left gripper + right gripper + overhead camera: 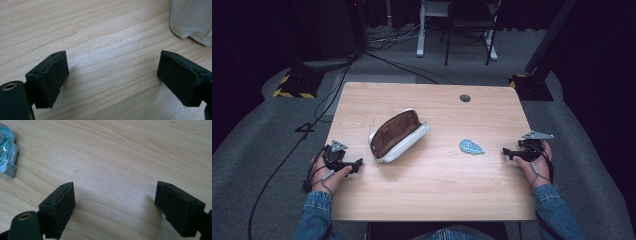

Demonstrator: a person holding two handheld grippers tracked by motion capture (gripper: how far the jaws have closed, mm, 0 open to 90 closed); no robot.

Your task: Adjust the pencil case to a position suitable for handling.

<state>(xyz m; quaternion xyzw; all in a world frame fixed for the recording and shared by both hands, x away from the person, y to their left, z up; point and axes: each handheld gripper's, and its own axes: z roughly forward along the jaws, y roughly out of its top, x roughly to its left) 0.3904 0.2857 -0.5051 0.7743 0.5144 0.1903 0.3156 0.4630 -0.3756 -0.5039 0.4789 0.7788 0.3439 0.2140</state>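
A white zip pouch (397, 135) lies open in the middle of the wooden table (432, 190), showing its brown lining. A small light-blue packet (471, 147) lies to its right. My left gripper (357, 165) rests near the table's left edge, short of the pouch, jaws open on bare wood (112, 72); a corner of the pouch (192, 20) shows at the upper right of the left gripper view. My right gripper (507, 153) sits by the right edge, open and empty (115, 197), with the packet (7, 155) at the far left of its view.
A round cable hole (465, 98) is near the table's far edge. Cables (337, 90) run over the grey carpet on the left. Stand bases with yellow-black tape (294, 85) and a chair frame (462, 30) stand beyond the table.
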